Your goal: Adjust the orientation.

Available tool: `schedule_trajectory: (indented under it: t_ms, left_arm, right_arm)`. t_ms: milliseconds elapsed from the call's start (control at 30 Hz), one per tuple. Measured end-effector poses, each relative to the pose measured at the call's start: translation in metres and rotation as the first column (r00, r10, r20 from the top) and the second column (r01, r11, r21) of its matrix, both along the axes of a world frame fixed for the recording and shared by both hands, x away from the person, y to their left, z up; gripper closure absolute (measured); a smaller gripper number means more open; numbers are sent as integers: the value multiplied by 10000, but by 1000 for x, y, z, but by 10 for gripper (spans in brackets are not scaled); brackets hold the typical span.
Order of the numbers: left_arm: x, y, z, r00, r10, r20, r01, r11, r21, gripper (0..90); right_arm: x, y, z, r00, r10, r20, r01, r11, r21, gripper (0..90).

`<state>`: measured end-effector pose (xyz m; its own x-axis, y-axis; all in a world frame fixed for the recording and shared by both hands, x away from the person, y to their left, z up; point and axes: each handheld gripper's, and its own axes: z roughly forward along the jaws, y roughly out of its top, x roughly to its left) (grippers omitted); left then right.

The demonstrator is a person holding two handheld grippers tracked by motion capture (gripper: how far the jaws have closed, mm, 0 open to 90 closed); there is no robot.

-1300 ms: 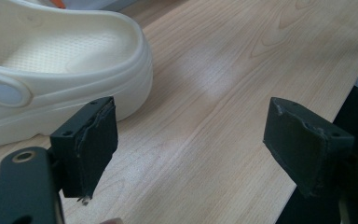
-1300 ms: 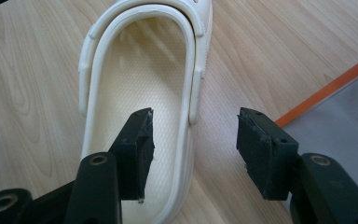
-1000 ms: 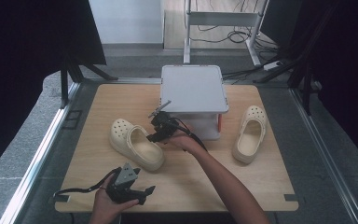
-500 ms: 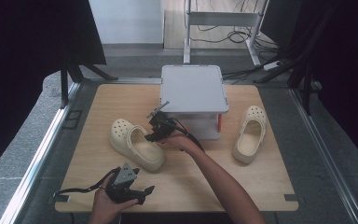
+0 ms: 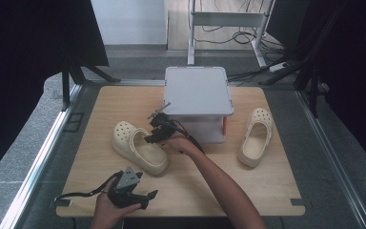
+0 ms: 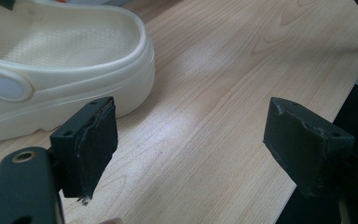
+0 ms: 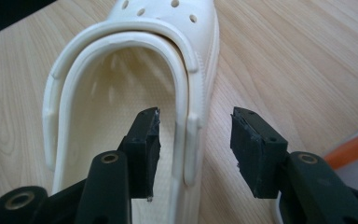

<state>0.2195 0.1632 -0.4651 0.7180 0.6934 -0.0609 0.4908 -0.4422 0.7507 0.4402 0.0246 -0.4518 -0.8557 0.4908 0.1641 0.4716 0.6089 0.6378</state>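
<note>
Right gripper (image 7: 195, 142), jaws closing yet apart, straddles the cream clog's (image 7: 135, 88) side wall; left gripper (image 5: 132, 192), at the clog's six o'clock, is spread.

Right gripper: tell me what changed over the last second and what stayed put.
The right gripper eased down toward the left shoe, and its jaws have just been closing; they now straddle the shoe's side wall and strap without pressing on it. Nothing was gripped or let go. The left gripper, jaws open, both shoes, the right shoe among them, and the grey box stayed as they were.
</note>
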Motion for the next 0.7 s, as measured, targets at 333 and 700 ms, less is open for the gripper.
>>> schedule_trajectory:
  t_ms: [333, 700]
  left_arm:
    - [0, 1, 0, 10000, 21, -19, -21, 10000, 3, 179]
    - [0, 1, 0, 10000, 20, -35, -20, 10000, 2, 180]
  right_arm:
    - [4, 11, -7, 9999, 31, -126, -31, 10000, 47, 585]
    - [6, 21, -14, 9991, -128, -411, 122, 9998, -138, 725]
